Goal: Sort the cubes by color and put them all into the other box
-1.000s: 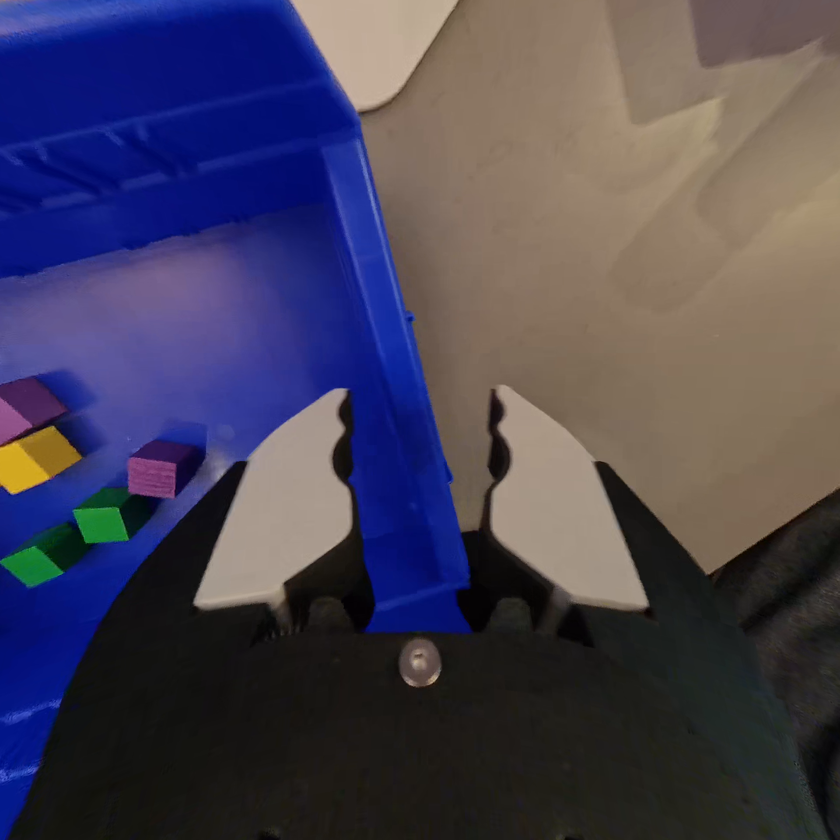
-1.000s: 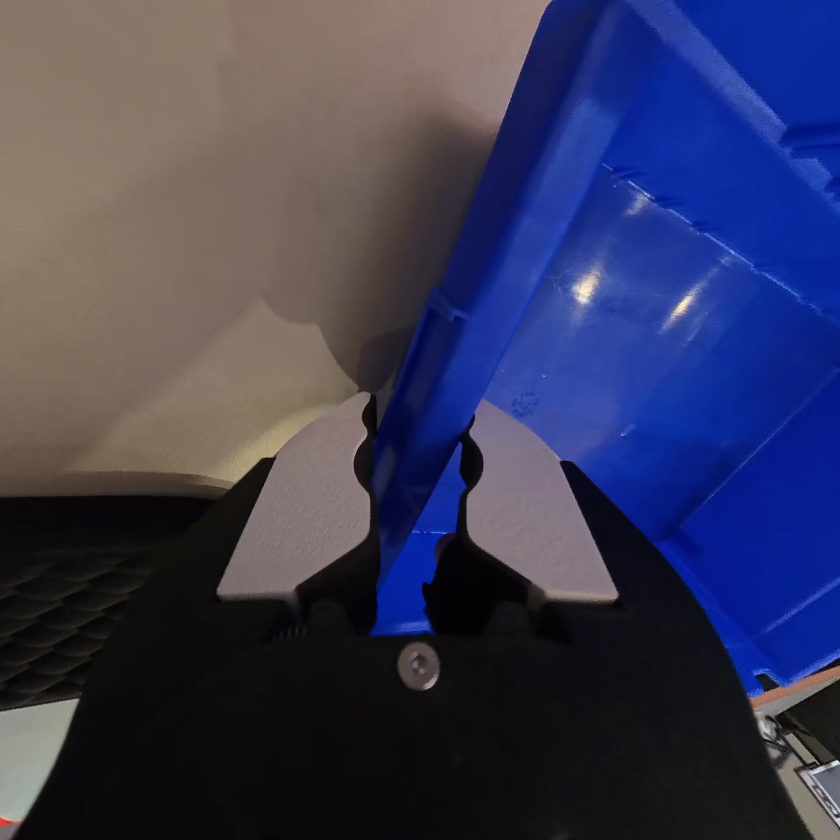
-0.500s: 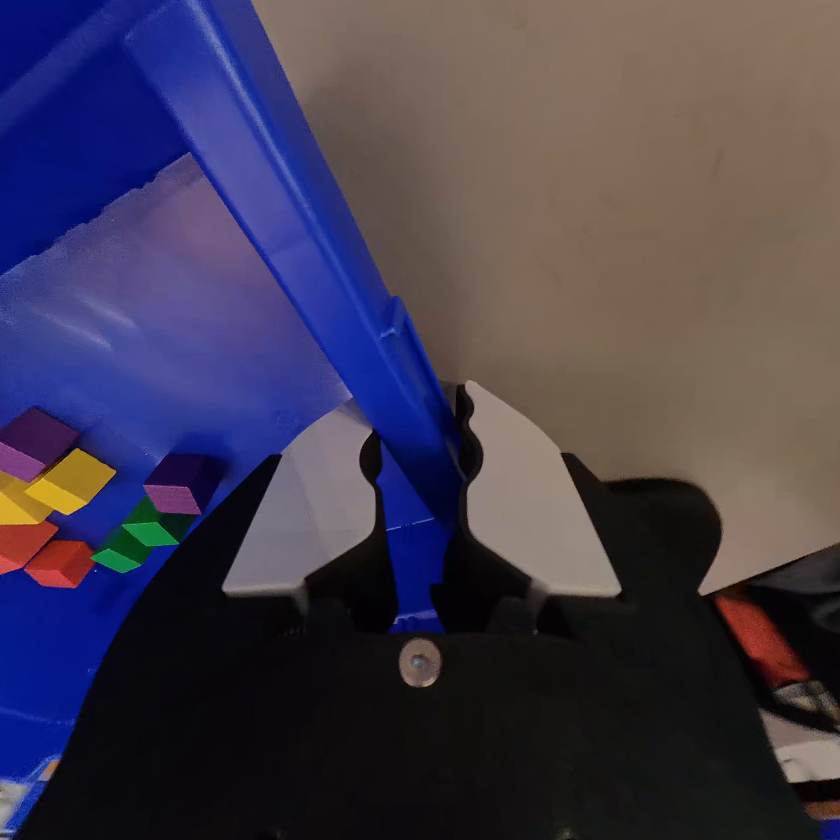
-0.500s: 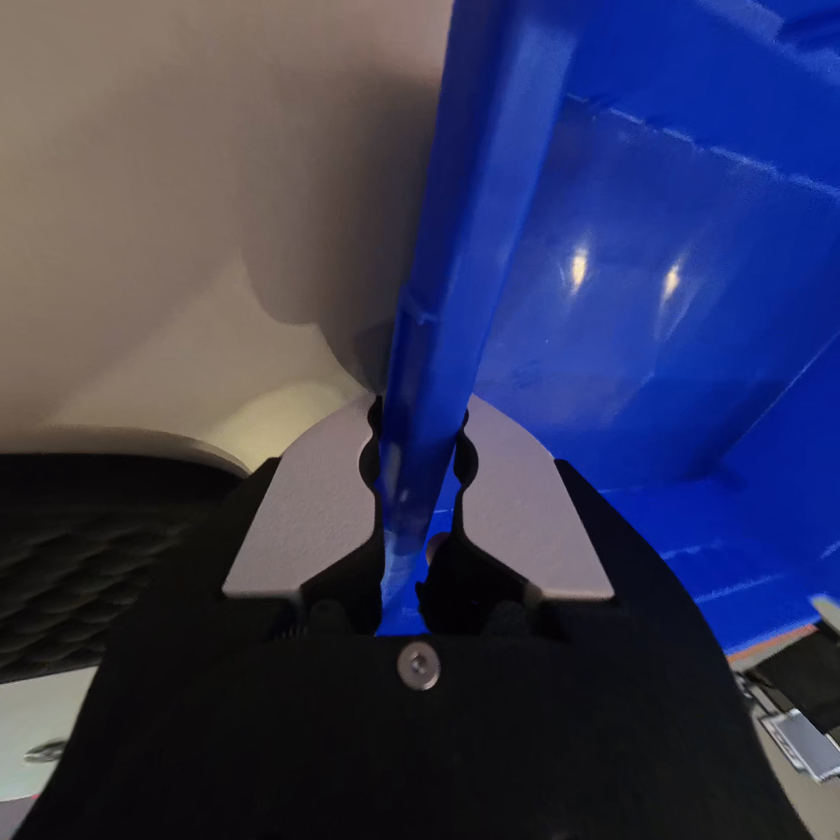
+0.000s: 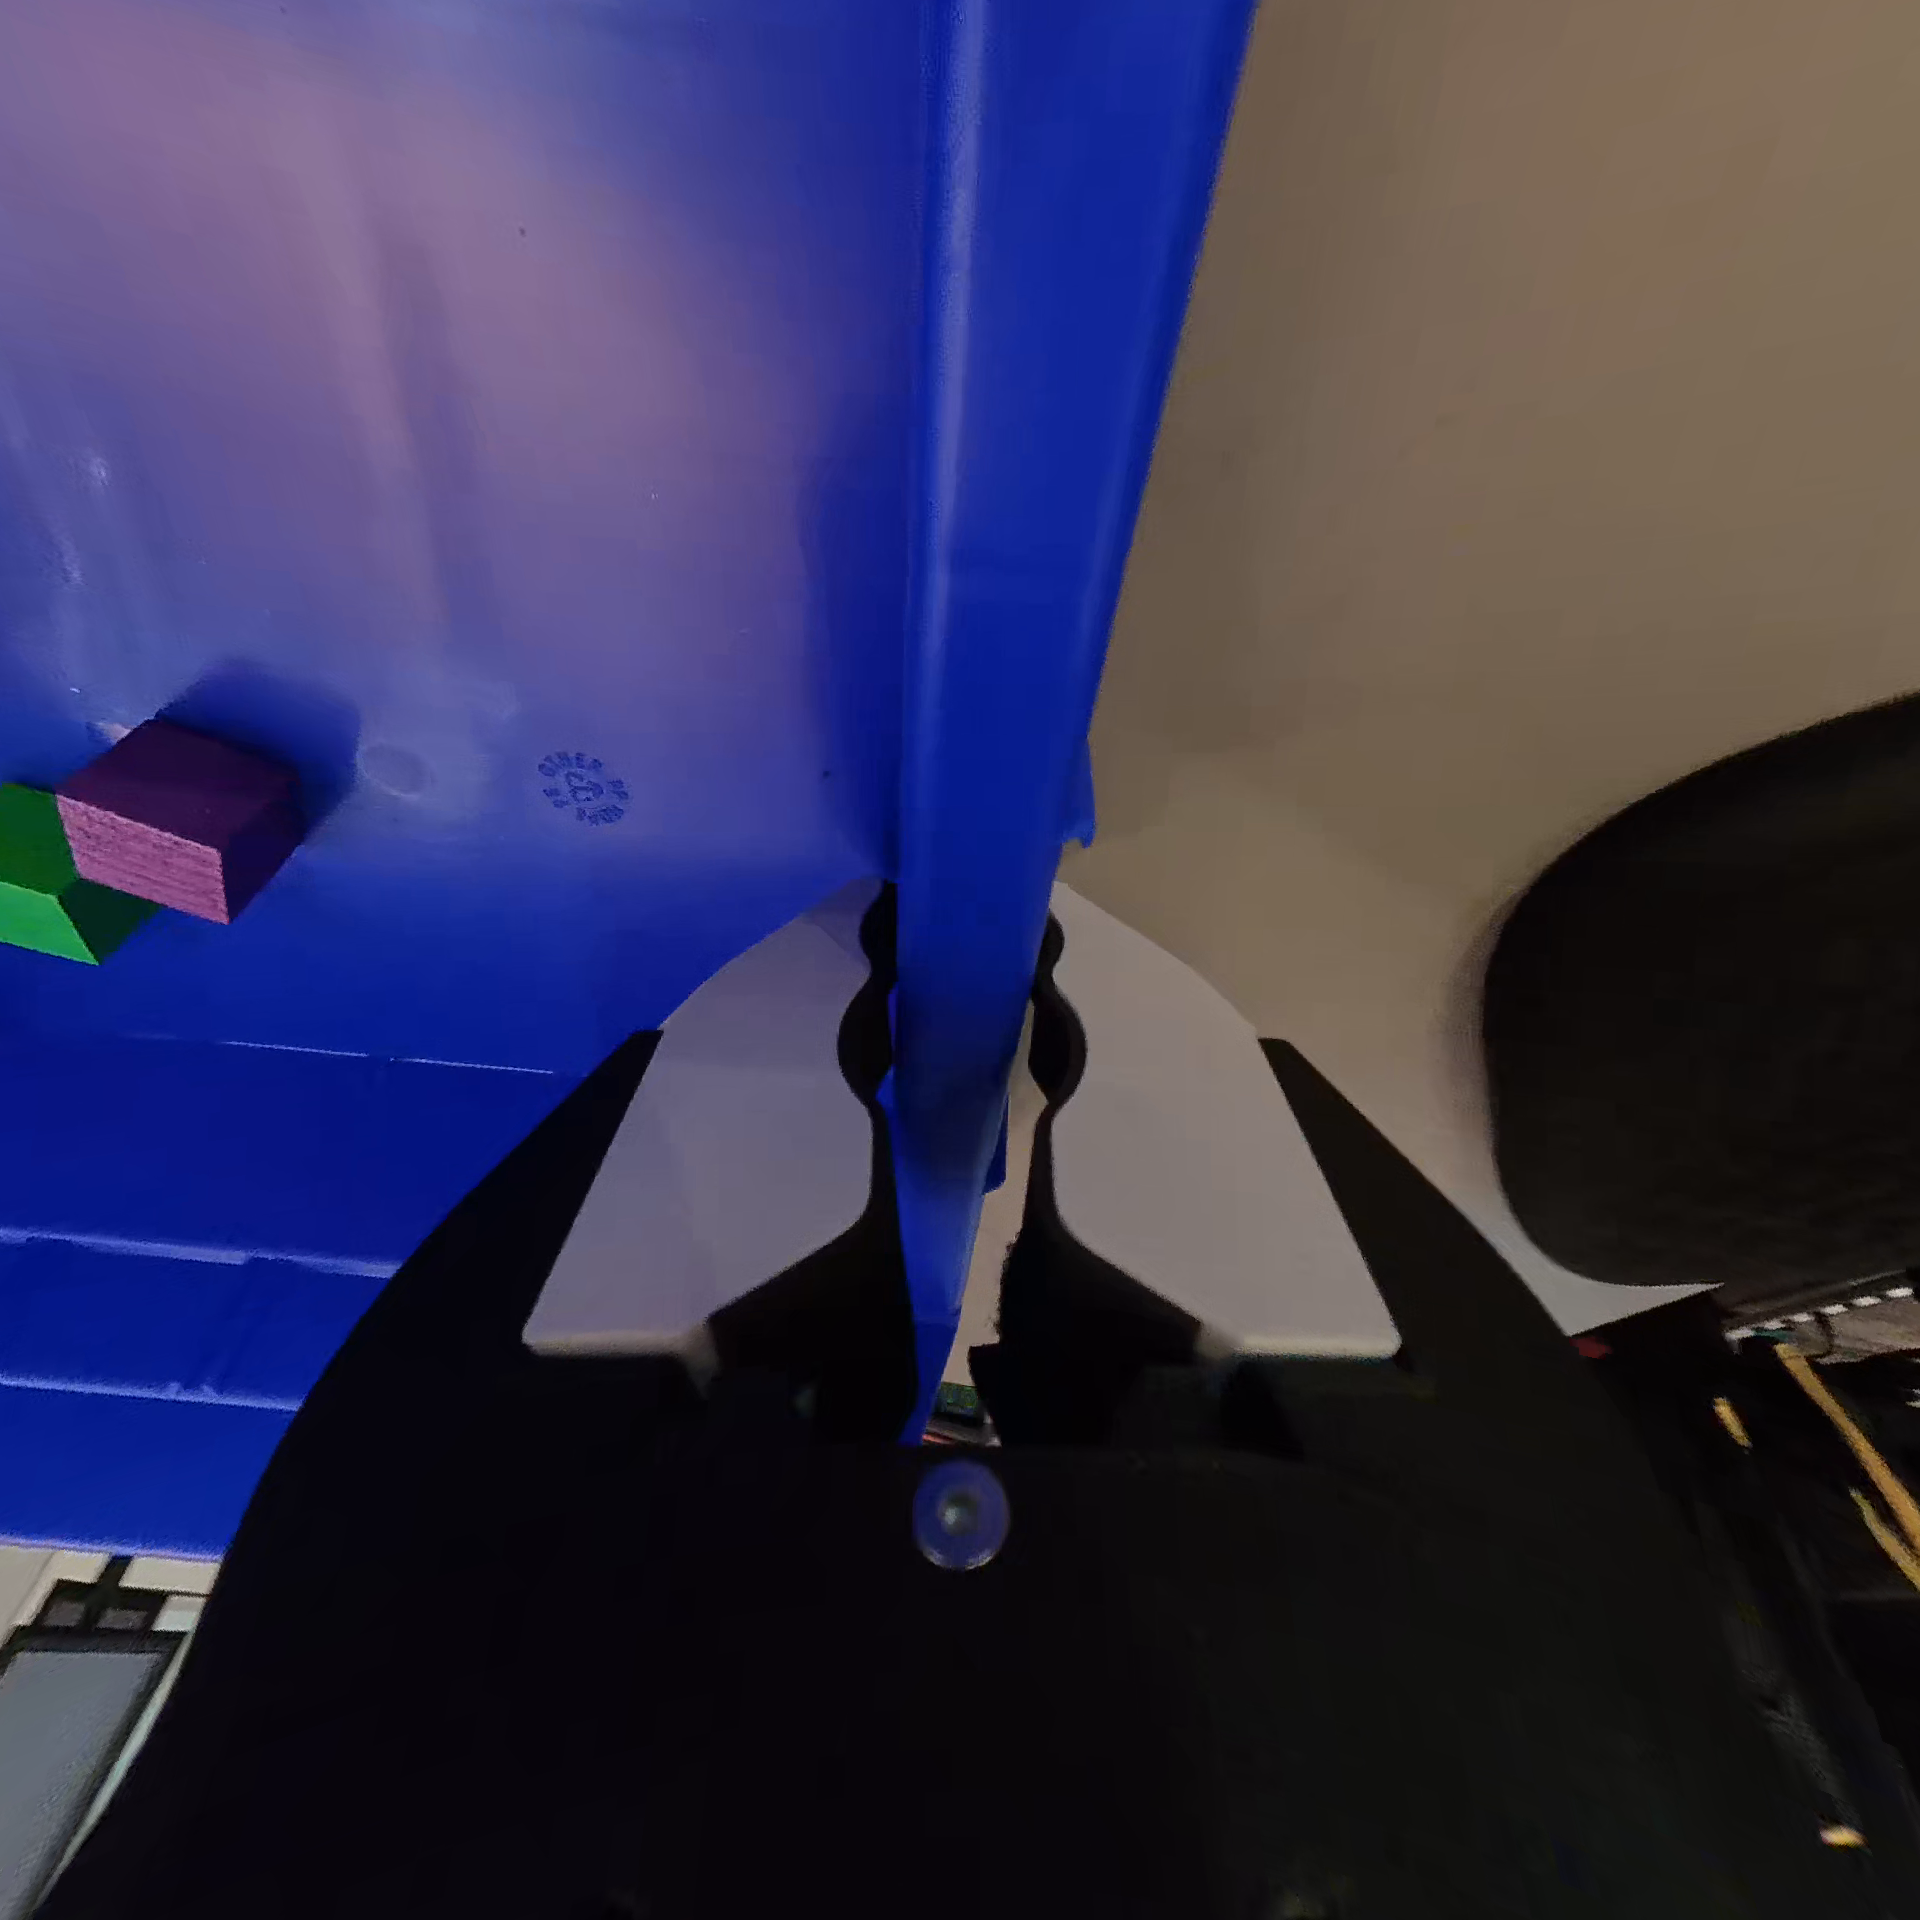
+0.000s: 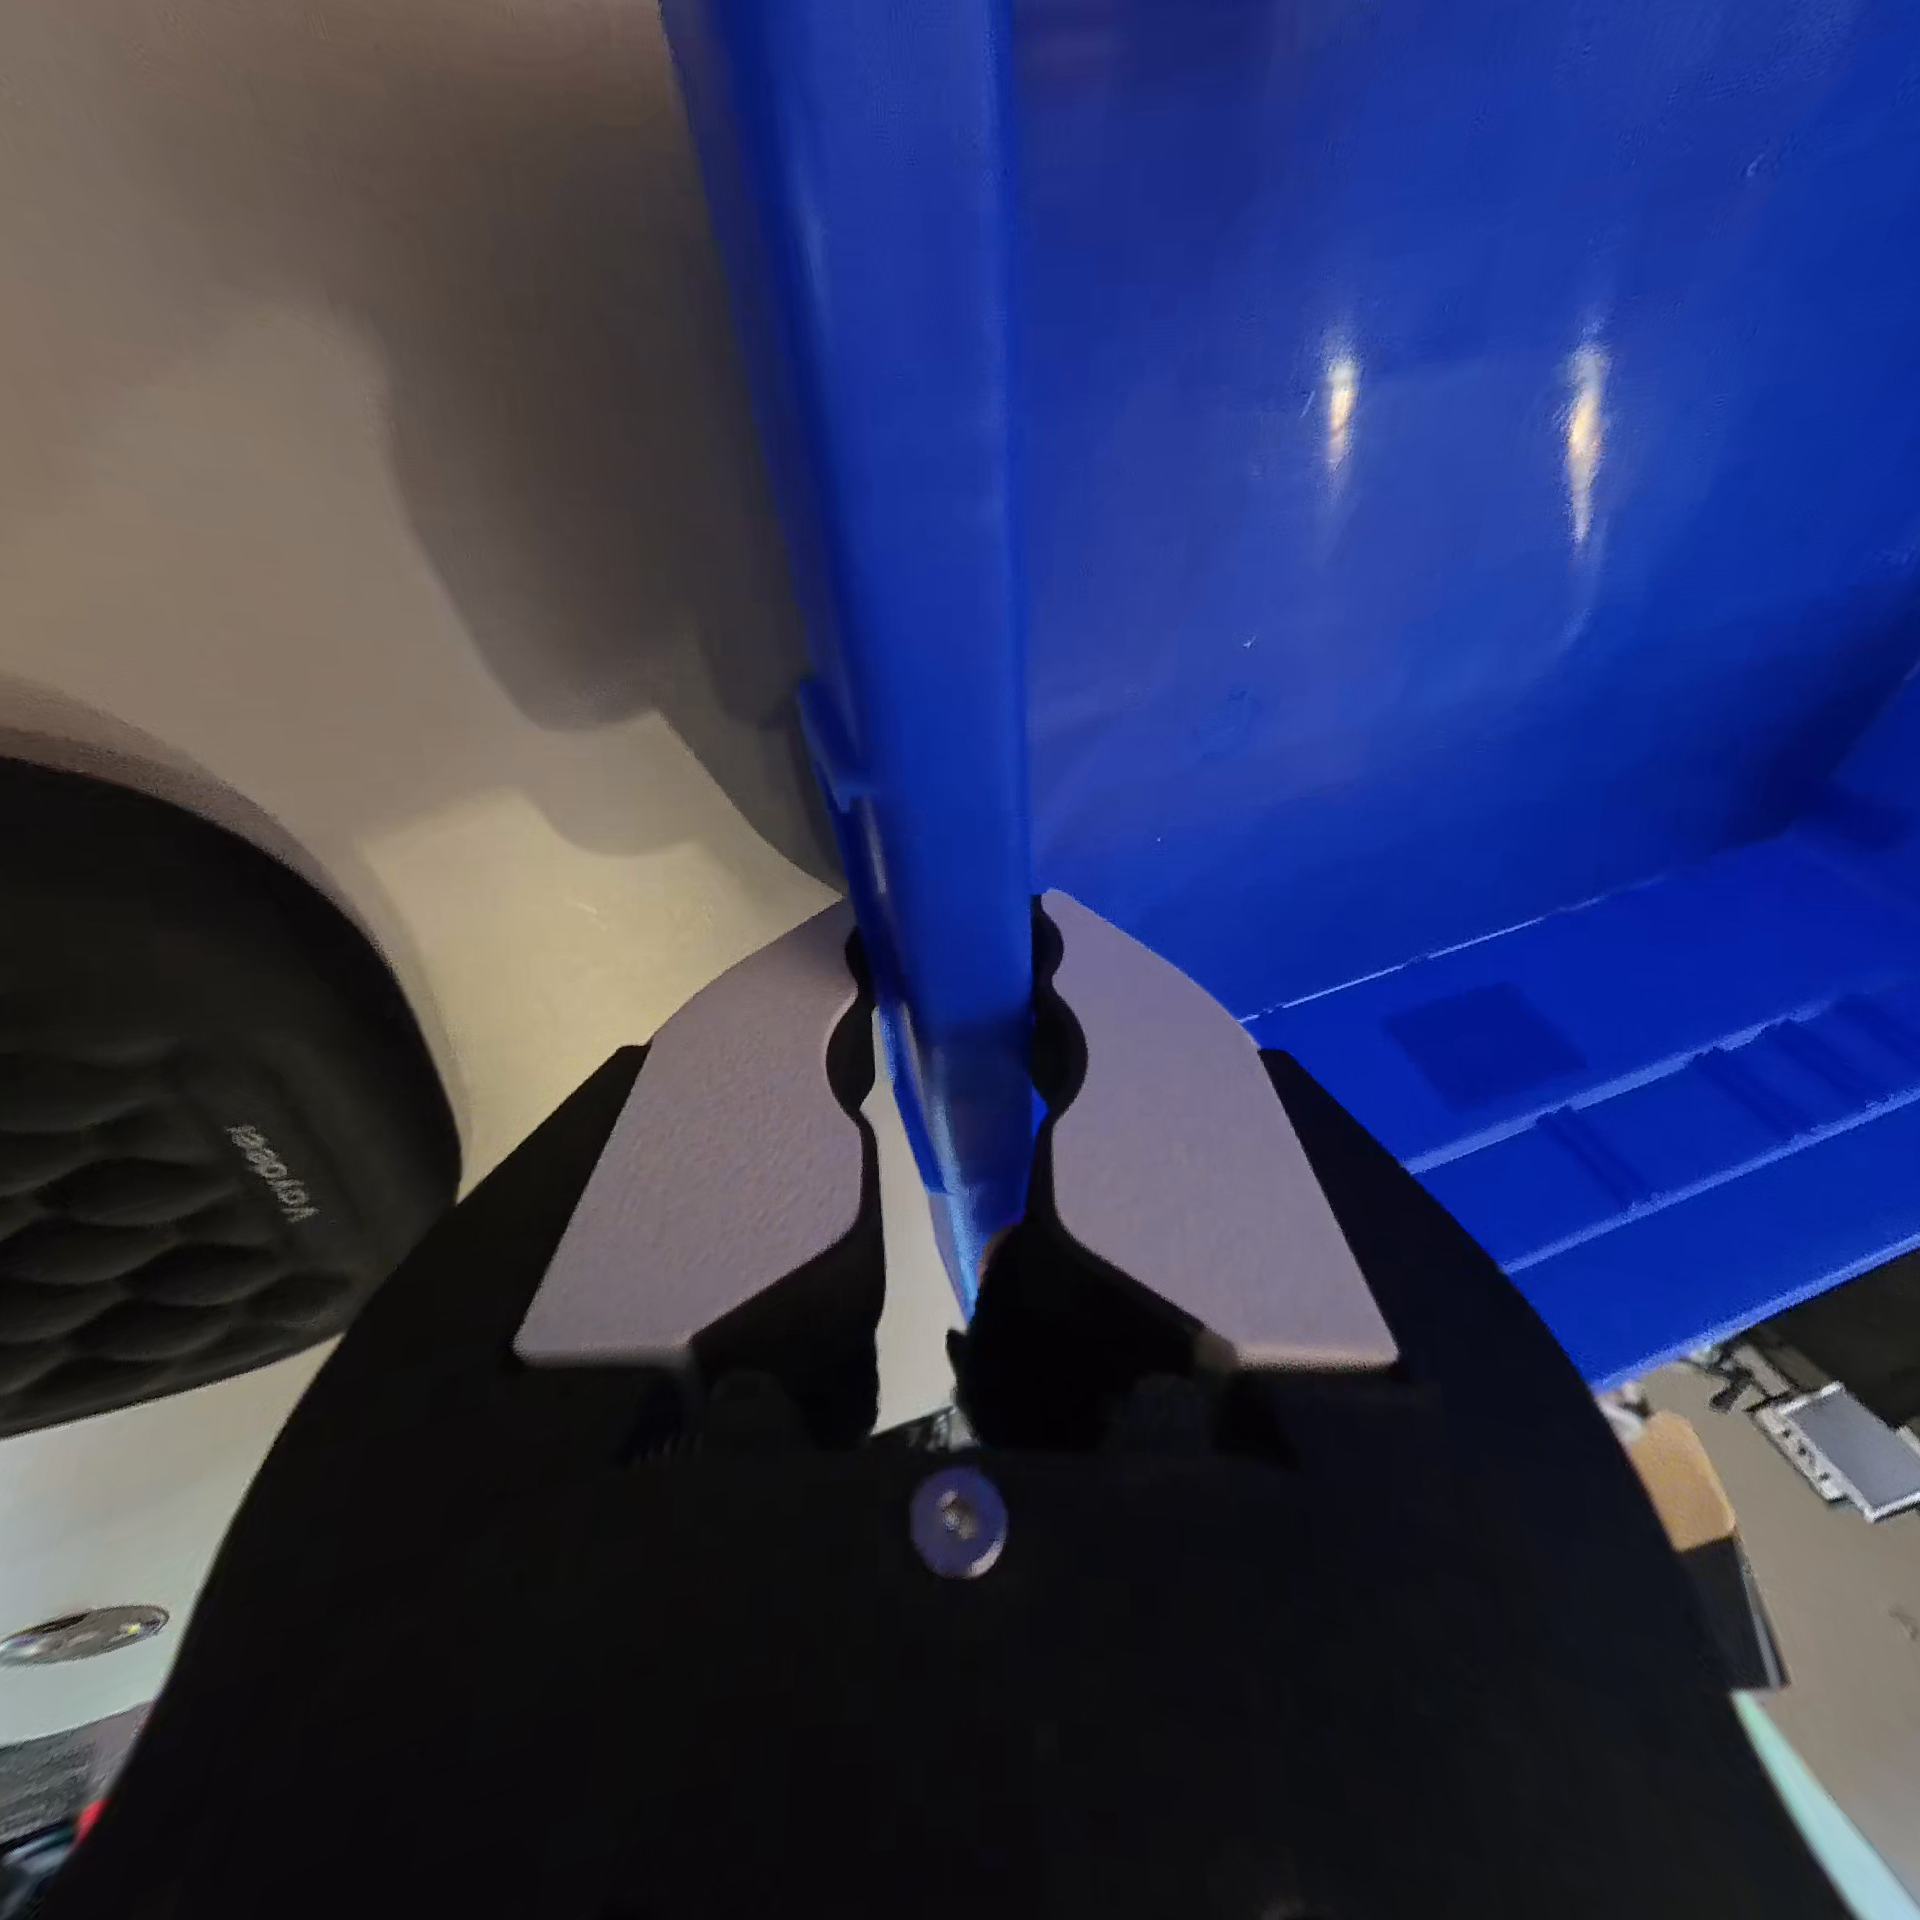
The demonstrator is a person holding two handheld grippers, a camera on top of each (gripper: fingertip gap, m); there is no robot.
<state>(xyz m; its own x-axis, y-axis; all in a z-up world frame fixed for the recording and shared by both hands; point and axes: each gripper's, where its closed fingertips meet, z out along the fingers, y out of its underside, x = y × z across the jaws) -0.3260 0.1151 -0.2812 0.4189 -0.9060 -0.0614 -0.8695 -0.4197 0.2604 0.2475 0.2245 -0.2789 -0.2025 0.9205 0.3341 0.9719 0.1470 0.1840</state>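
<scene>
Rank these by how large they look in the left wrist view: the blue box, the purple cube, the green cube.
1. blue box, by far the largest.
2. purple cube.
3. green cube, but the frame edge cuts it, so its rank against the purple cube is unsure.

Blue box [image 5: 644,436], purple cube [image 5: 171,821], green cube [image 5: 42,883], black-and-grey tool [image 5: 961,997], beige tabletop [image 5: 1558,416]

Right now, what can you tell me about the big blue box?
The box is bright blue, smooth and shiny like plastic, with ribbed steps along one wall. The left tool and the right tool each pinch one of its side walls, a finger on either side. Inside, against the wide flat face, sit a purple cube and a green cube touching each other. The part seen by the right camera shows no cubes.
</scene>
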